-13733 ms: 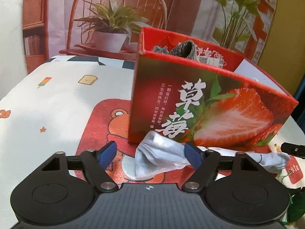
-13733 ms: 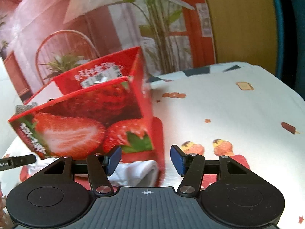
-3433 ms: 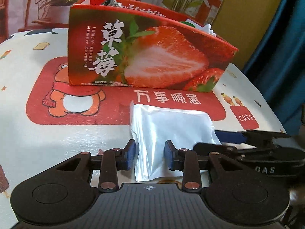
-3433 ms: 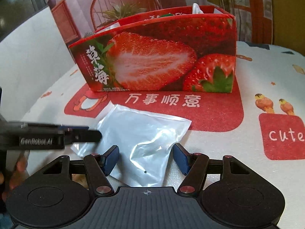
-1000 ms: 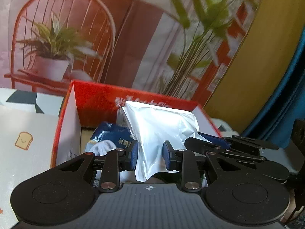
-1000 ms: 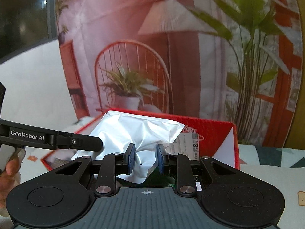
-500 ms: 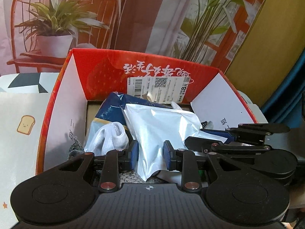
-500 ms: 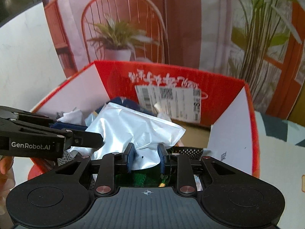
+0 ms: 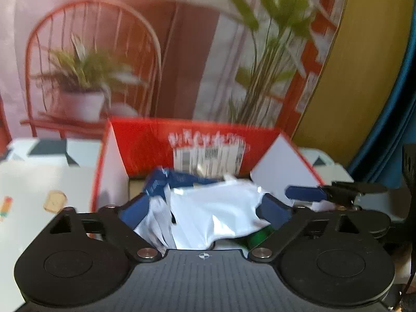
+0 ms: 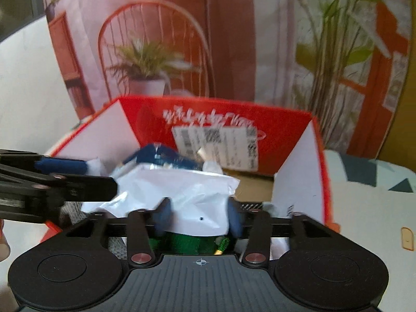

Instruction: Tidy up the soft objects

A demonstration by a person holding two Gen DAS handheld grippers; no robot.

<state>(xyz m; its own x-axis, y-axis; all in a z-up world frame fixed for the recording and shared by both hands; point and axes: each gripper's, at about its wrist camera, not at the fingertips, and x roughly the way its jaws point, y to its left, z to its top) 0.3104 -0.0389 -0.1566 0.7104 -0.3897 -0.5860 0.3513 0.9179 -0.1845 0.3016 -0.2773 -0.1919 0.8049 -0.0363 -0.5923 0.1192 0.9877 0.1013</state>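
- The tabletop (image 9: 39, 179) lies at the left, under a printed cloth.
- The red box (image 9: 145, 140) stands open on it, a white label (image 9: 208, 157) on its far inner wall.
- The left claw (image 9: 205, 208) hangs over the box, its jaws opening and already wide apart; the white bag (image 9: 215, 210) lies between them, free of the pads.
- The bag rests in the box on top of a blue pack (image 9: 166, 179) and a green item (image 10: 187, 243).
- The right claw (image 10: 200, 217) is beside it, jaws opening around the bag's near edge; pads blurred, contact unclear.
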